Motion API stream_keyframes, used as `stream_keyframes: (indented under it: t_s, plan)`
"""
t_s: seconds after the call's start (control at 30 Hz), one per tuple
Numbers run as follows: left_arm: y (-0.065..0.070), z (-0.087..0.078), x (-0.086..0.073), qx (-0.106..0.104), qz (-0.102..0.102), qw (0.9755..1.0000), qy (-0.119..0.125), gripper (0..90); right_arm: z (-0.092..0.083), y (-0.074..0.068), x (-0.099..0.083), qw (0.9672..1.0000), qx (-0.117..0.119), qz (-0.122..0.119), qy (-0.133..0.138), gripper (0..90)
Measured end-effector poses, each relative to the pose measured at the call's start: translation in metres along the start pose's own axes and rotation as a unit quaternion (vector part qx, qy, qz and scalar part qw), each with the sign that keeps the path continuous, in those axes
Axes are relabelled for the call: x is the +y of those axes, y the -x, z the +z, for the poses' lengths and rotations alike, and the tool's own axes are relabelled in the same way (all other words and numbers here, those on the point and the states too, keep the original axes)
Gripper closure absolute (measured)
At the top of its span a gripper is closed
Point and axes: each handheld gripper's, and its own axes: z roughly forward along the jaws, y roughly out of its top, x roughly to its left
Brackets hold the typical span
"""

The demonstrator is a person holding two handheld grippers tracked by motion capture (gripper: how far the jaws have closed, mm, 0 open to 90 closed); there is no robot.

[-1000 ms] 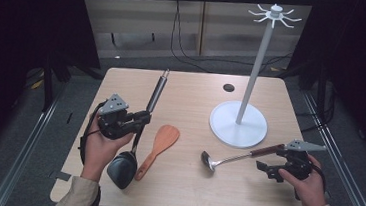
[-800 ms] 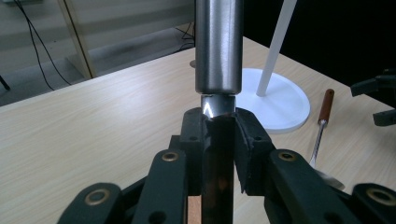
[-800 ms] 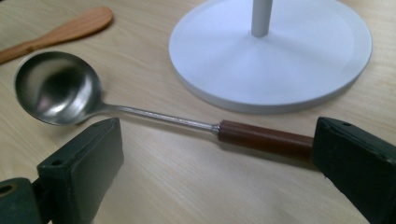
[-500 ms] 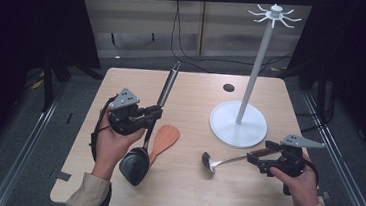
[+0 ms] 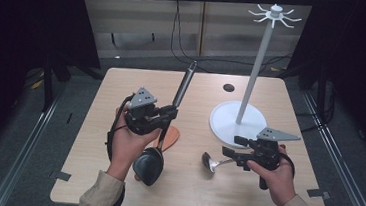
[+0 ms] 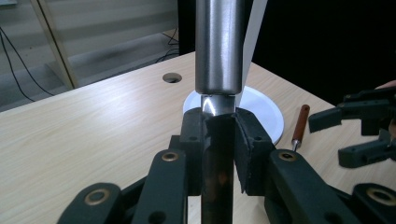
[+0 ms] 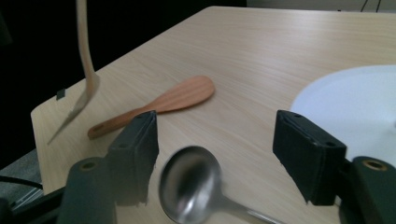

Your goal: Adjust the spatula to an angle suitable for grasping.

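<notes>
My left gripper (image 5: 170, 114) (image 6: 219, 126) is shut on the steel handle of a black-headed utensil (image 5: 148, 165), held off the table. Its handle slants up and away and its head hangs low by the wrist. A metal ladle (image 5: 210, 161) (image 7: 189, 184) lies on the table, its red-brown handle end (image 6: 301, 121) pointing at the white stand. My right gripper (image 5: 230, 146) (image 7: 219, 140) hovers at the ladle. Its jaws have just been closing, with the bowl showing between them, but the pads stand apart from it. An orange wooden spoon (image 5: 172, 138) (image 7: 173, 98) lies flat between the hands.
A white utensil stand has a round base (image 5: 227, 124) (image 7: 355, 102) and a tall pole topped with hooks (image 5: 275, 13) at the table's right rear. A small dark hole (image 5: 228, 87) (image 6: 172, 77) sits in the wooden tabletop (image 5: 122, 87). Dark floor and cables lie beyond the far edge.
My left gripper has carried the black-headed utensil rightward and higher, off the table. My right gripper has shifted left along the ladle toward its bowl, with its jaws narrower than before.
</notes>
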Motion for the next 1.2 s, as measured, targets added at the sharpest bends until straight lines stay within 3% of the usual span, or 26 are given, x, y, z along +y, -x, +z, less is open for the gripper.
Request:
stream_keyframes:
  t_s: [0.07,0.27,0.4,0.73,1.0,1.2]
  plan:
    - [0.003,0.003,0.001,0.0,-0.002,1.0,0.001,75.4,0.005,-0.006,0.003,1.0,0.002,-0.008,0.003,38.3]
    - [0.01,0.012,0.005,-0.007,-0.004,0.9999,0.009,75.3,0.023,-0.024,0.01,0.9993,0.037,-0.008,-0.003,45.2]
    - [0.013,0.017,0.007,-0.007,-0.007,0.9999,0.009,75.3,0.033,-0.034,0.015,0.9986,0.048,-0.022,-0.003,47.9]
    - [0.019,0.024,0.008,-0.002,-0.009,0.9999,0.01,75.3,0.053,-0.058,0.027,0.9977,0.062,-0.028,0.006,58.1]
    - [0.023,0.028,0.007,-0.002,-0.015,0.9998,0.009,75.3,0.065,-0.067,0.033,0.9982,0.055,0.014,0.02,65.5]
    - [0.026,0.03,0.005,0.0,-0.025,0.9997,0.005,75.3,0.07,-0.072,0.036,0.9983,0.046,0.026,0.026,69.3]
